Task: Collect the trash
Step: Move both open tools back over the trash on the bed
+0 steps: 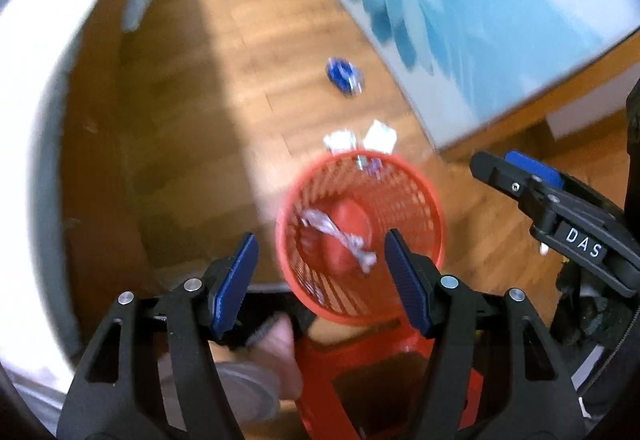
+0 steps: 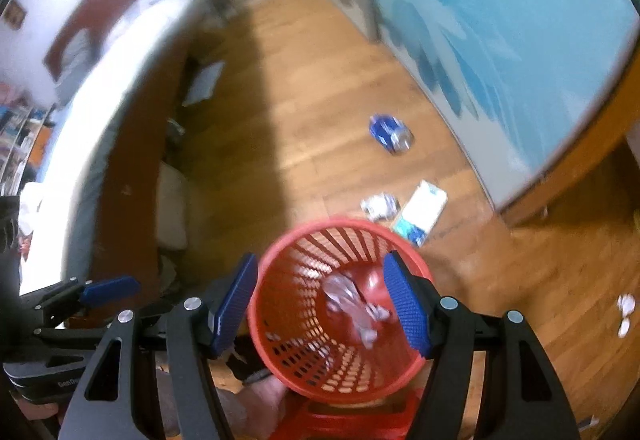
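Both grippers, left (image 1: 322, 282) and right (image 2: 320, 302), gape empty above the red basket's rim (image 2: 276, 252); bare floor (image 2: 320, 80) lies upper centre.

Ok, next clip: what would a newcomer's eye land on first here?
The red mesh basket low in the centre, with a crumpled silvery wrapper lying inside it. Beyond it on the wooden floor lie a blue crushed packet and white wrappers. The open right claw frames the basket.
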Demonstrator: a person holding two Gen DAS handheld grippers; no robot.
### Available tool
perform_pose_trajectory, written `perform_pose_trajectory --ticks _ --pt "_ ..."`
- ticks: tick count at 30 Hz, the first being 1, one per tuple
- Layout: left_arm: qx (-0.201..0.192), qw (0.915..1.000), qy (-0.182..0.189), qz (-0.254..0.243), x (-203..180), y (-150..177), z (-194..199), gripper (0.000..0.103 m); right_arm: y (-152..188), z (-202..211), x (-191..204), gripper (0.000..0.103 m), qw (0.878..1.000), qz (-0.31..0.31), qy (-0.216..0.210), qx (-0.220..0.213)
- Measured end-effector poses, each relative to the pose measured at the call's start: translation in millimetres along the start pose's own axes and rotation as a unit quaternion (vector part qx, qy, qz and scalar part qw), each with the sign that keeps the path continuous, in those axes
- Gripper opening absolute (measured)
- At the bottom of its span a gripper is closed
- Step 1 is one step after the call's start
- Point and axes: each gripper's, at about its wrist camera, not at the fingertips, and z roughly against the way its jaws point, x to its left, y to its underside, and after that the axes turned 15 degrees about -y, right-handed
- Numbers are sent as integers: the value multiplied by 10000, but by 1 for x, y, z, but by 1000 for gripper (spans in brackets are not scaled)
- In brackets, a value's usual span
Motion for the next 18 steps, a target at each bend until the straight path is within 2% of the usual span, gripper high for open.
perform_pose_trajectory --ticks 3,5,6,8,9,10,11,13,15,18 --pt "-662 9971 -147 355 34 -2 42 66 -19 18 53 66 9978 551 -144 -350" --pt "-1137 9910 -197 683 63 -3 76 66 -29 28 90 66 9939 906 -286 -563" --pt "-1437 9853 -273 878 83 -1 98 66 -33 33 112 66 9908 1098 -399 -685" --pt "-1943 9724 -471 1205 119 7 134 66 -39 40 156 67 9835 1457 -622 -875" --pt "-2341 9584 -674 1487 149 17 159 66 -40 42 181 67 9786 1651 -755 -965" --pt "-2551 9489 -809 1669 165 24 172 66 -40 44 201 68 9741 1812 -876 -1030" --pt "-2830 9327 -1053 1974 193 39 188 66 -39 43 226 70 9685 1996 -1039 -1069" --pt "-3035 9121 -1362 2395 233 64 201 66 -33 34 266 70 9603 2253 -1272 -1046" --pt "-3036 8980 -1583 2763 270 89 201 66 -22 18 297 71 9542 2466 -1418 -926" --pt "-2842 8867 -1769 3188 316 129 184 66 -3 -10 337 70 9462 2738 -1582 -691"
